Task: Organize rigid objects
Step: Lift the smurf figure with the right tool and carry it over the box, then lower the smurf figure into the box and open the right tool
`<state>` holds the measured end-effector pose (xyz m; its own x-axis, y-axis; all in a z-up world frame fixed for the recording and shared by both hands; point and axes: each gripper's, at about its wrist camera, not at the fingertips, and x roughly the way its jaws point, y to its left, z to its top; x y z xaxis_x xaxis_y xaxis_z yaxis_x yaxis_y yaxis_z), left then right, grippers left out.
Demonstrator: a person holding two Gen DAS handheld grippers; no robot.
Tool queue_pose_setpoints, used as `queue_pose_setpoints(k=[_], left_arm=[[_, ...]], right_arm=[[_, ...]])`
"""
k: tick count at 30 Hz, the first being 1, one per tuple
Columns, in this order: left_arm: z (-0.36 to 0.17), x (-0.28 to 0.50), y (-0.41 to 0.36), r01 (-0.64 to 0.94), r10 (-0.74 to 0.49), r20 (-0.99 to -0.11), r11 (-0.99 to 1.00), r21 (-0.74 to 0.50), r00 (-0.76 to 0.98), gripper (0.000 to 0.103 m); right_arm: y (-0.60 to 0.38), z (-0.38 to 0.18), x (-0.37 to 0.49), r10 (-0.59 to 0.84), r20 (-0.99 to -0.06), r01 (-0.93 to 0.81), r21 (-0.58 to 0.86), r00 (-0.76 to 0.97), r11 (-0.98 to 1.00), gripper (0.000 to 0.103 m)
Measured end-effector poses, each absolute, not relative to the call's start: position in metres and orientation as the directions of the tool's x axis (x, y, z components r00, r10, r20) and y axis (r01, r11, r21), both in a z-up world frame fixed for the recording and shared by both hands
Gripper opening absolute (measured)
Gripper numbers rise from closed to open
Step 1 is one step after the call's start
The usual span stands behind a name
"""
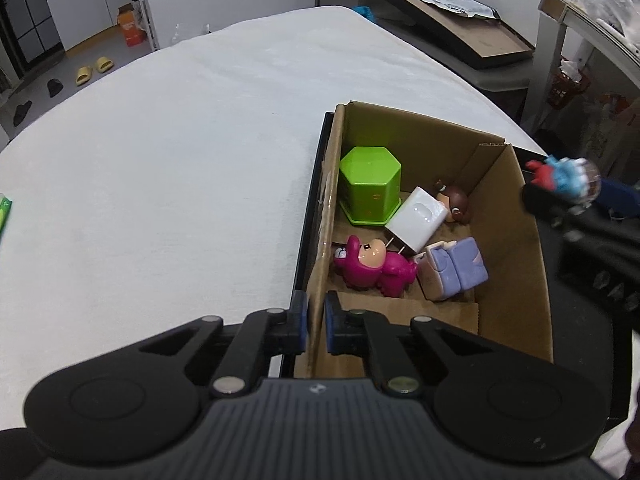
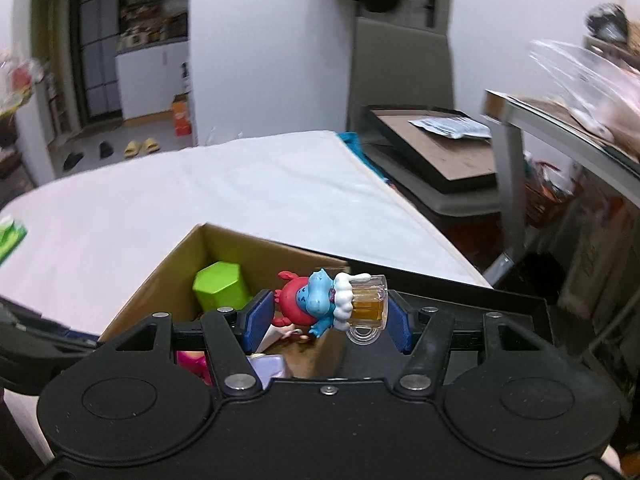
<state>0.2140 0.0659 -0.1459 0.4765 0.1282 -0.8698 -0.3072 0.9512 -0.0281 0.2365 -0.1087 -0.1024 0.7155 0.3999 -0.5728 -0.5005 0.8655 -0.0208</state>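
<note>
Closest up: left gripper (image 1: 316,330) pinched tight on the near end of the left wall of the cardboard box (image 1: 516,248), one blue pad outside the wall and one inside. Right gripper (image 2: 326,316) clamped on a little toy figure (image 2: 320,300), blue and red with a clear mug of amber liquid stuck on one side, held sideways between the blue pads, up above the right side of the box. Same toy and gripper visible at the right edge of the left wrist view too, hovering past the box's right wall.

Inside the box, nearest first: a pink figure (image 1: 374,268) lying on its side by the left wall, a small purple toy (image 1: 456,268) just to its right, touching or nearly so. Behind those, a white charger plug (image 1: 418,224) tilted with its prongs pointing down toward the pink one. Green hexagon container (image 1: 370,188) upside down against the left wall, and a brown toy (image 1: 454,202) tucked in behind the charger.

Box sitting on a black tray (image 2: 500,308) on the white tablecloth (image 1: 180,140), over at its right side. Further out, yellow slippers (image 1: 94,69) on the floor.
</note>
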Motion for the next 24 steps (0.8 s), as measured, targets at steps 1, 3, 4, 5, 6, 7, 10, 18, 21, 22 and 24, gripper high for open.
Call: queue_pose_setpoints(k=[1, 3, 4, 5, 6, 7, 10, 18, 21, 22, 24], left_arm=[[-0.146, 0.214, 0.067, -0.305, 0.122, -0.871, 0.952, -0.034, 0.476, 0.008], [-0.146, 0.214, 0.069, -0.303, 0.11, -0.872, 0.952, -0.046, 0.477, 0.008], [-0.147, 0.214, 0.071, -0.302, 0.105, -0.871, 0.952, -0.051, 0.479, 0.008], [-0.147, 0.213, 0.072, -0.302, 0.099, -0.871, 0.952, -0.058, 0.481, 0.008], [-0.147, 0.213, 0.073, -0.302, 0.092, -0.871, 0.951, -0.067, 0.483, 0.008], [-0.147, 0.212, 0.075, -0.302, 0.087, -0.871, 0.95, -0.073, 0.484, 0.008], [-0.147, 0.211, 0.076, -0.296, 0.075, -0.869, 0.952, -0.084, 0.489, 0.008], [-0.147, 0.211, 0.085, -0.293, 0.034, -0.871, 0.947, -0.127, 0.489, 0.009], [-0.148, 0.211, 0.086, -0.293, 0.032, -0.871, 0.947, -0.13, 0.491, 0.009], [-0.149, 0.212, 0.087, -0.295, 0.031, -0.871, 0.946, -0.132, 0.49, 0.009], [-0.149, 0.213, 0.087, -0.296, 0.026, -0.871, 0.945, -0.138, 0.49, 0.009]], right_arm=[[-0.104, -0.104, 0.235, 0.399, -0.576, -0.508, -0.033, 0.713, 0.861, 0.058], [-0.096, -0.106, 0.234, 0.395, -0.585, -0.523, -0.058, 0.708, 0.851, 0.058], [-0.093, -0.108, 0.233, 0.392, -0.589, -0.527, -0.069, 0.707, 0.847, 0.058], [-0.089, -0.111, 0.233, 0.386, -0.595, -0.531, -0.082, 0.705, 0.843, 0.058], [-0.086, -0.113, 0.231, 0.381, -0.597, -0.533, -0.093, 0.705, 0.841, 0.058], [-0.083, -0.115, 0.231, 0.376, -0.601, -0.535, -0.105, 0.706, 0.838, 0.058], [-0.074, -0.12, 0.23, 0.365, -0.606, -0.544, -0.135, 0.707, 0.828, 0.058], [-0.052, -0.138, 0.234, 0.288, -0.63, -0.543, -0.256, 0.721, 0.8, 0.06], [-0.049, -0.143, 0.231, 0.253, -0.63, -0.534, -0.304, 0.734, 0.789, 0.066], [-0.05, -0.142, 0.23, 0.251, -0.629, -0.53, -0.304, 0.736, 0.792, 0.07], [-0.052, -0.138, 0.23, 0.261, -0.627, -0.529, -0.286, 0.734, 0.799, 0.075]])
